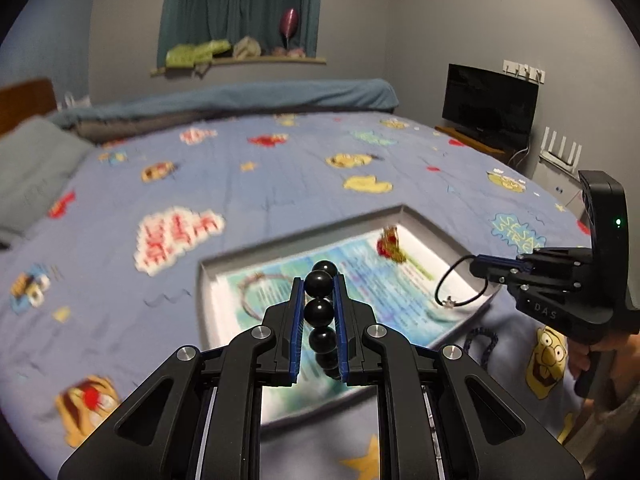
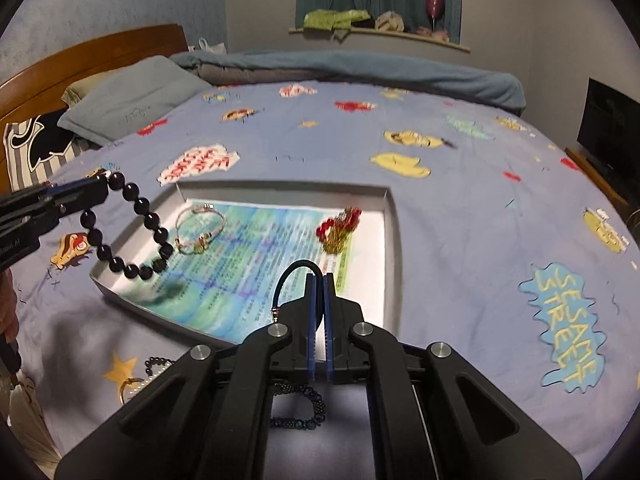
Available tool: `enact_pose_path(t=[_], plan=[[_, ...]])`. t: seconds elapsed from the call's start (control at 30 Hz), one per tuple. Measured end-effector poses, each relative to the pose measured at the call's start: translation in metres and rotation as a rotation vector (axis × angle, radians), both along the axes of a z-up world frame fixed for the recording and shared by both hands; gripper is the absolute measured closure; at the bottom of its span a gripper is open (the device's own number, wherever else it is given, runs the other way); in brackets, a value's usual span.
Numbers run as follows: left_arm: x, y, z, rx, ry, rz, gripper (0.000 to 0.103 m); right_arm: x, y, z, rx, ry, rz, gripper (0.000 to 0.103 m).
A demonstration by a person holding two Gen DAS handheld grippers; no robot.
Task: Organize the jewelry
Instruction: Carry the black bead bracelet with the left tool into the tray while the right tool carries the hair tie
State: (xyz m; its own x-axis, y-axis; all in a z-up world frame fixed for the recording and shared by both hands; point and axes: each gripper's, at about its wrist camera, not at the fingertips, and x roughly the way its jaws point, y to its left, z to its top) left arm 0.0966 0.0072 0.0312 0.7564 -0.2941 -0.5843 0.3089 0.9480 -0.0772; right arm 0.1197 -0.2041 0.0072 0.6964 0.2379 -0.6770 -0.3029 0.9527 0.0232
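My left gripper (image 1: 319,284) is shut on a black bead bracelet (image 1: 319,312), which hangs over the left end of a shallow white box (image 2: 390,216) in the right wrist view (image 2: 132,232). My right gripper (image 2: 320,280) is shut on a thin black cord bracelet (image 2: 290,276) above the box's near side; the cord loop also shows in the left wrist view (image 1: 460,284). The box is lined with blue-green printed paper (image 2: 256,264). In it lie a thin wire bracelet (image 2: 200,228) and a red and gold piece (image 2: 340,228).
The box rests on a bed with a blue cartoon-print cover (image 2: 460,240). A dark beaded bracelet (image 2: 308,412), a small bead strand and a gold ring (image 2: 132,388) lie on the cover near me. Pillows (image 2: 132,96) are far left, a TV (image 1: 488,104) at right.
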Motion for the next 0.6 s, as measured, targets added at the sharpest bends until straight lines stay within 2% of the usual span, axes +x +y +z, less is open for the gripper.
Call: enact_pose_path(t=[0.13,0.37,0.6], plan=[[0.006,0.009,-0.023,0.002,0.067,0.034,0.088,0.004,0.0,-0.01,-0.006,0.03,-0.005,0.1],[0.014,0.031,-0.046,0.021,0.144,0.104,0.088,0.011,0.0,-0.02,-0.011,0.067,-0.018,0.1],[0.017,0.03,-0.06,0.038,0.186,0.095,0.088,0.018,0.003,-0.027,-0.022,0.098,-0.018,0.1]])
